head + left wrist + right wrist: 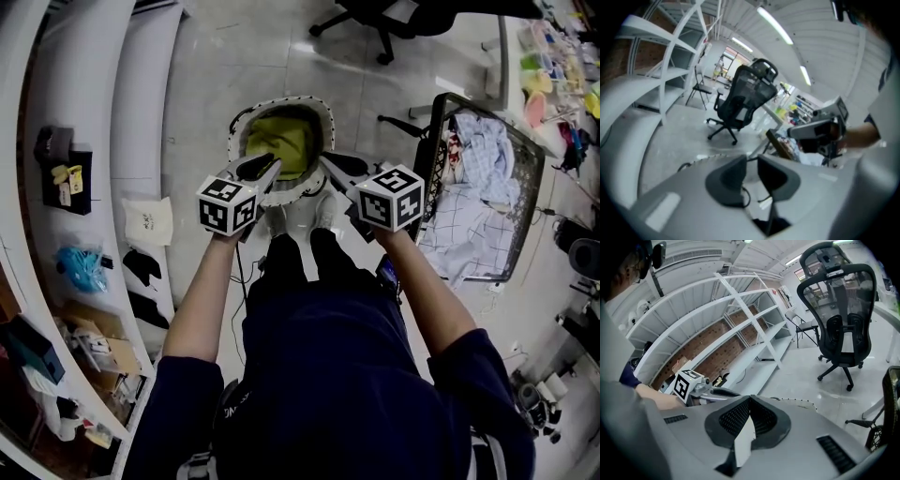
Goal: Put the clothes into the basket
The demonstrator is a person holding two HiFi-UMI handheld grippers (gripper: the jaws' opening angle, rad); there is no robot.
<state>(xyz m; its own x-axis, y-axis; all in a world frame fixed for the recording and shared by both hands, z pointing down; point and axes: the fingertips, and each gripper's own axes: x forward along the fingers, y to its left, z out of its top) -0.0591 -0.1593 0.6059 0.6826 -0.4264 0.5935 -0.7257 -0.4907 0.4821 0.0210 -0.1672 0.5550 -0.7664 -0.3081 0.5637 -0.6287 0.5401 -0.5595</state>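
**Yellow-green garment point(281, 141) in the basket point(324, 120), both jaws empty**

The left hand-held gripper point(267, 169) hangs with its jaws a little apart and nothing between them. The right hand-held gripper point(330, 167) has its jaw tips together, gripping nothing. The round white basket stands on the floor point(206, 84) just past and below both tips, with the garment bunched inside it, clear of either gripper. More clothes point(480, 155) lie heaped on a dark-framed rack point(534, 178) beside the right gripper.
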